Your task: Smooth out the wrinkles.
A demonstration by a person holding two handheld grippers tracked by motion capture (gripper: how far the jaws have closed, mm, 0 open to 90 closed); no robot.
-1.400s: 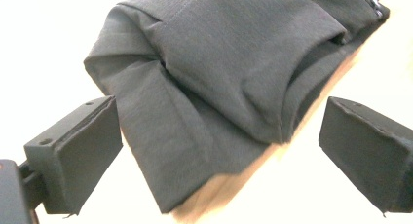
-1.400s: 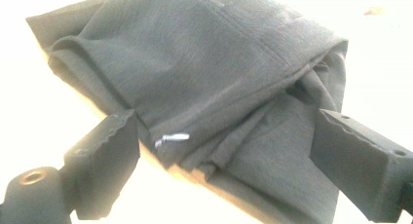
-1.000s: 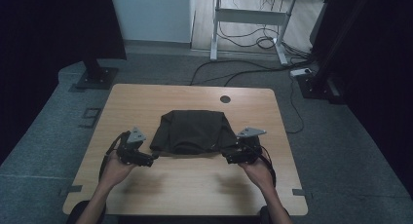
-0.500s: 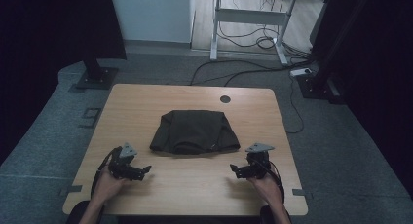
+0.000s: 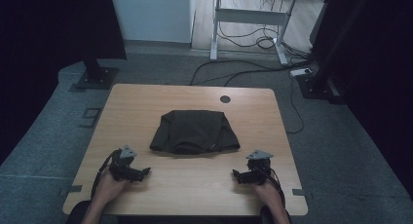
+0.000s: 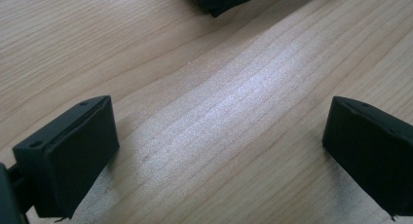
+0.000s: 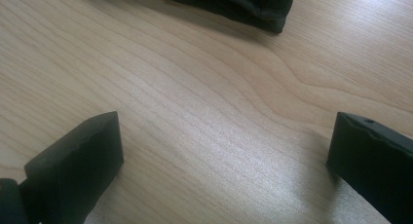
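A folded dark garment [image 5: 195,131] lies flat at the middle of the wooden table [image 5: 195,100]. My left gripper [image 5: 144,172] rests low over the front left of the table, a hand's width short of the garment's left corner. Its jaws stand wide apart over bare wood in the left gripper view, open [image 6: 221,151], with the garment's edge [image 6: 219,0] at the top. My right gripper [image 5: 235,174] sits at the front right, also open [image 7: 226,160] and empty, the garment's folded corner [image 7: 253,7] ahead of it.
A round cable hole [image 5: 225,99] is in the table's far edge region. Beyond the table are a white desk frame [image 5: 248,19], floor cables [image 5: 243,73] and dark stands [image 5: 95,73] on grey carpet. Bare wood runs along the table's front strip.
Both grippers let go of the garment's front corners and drew back toward the table's front edge. The garment stays folded in the middle.
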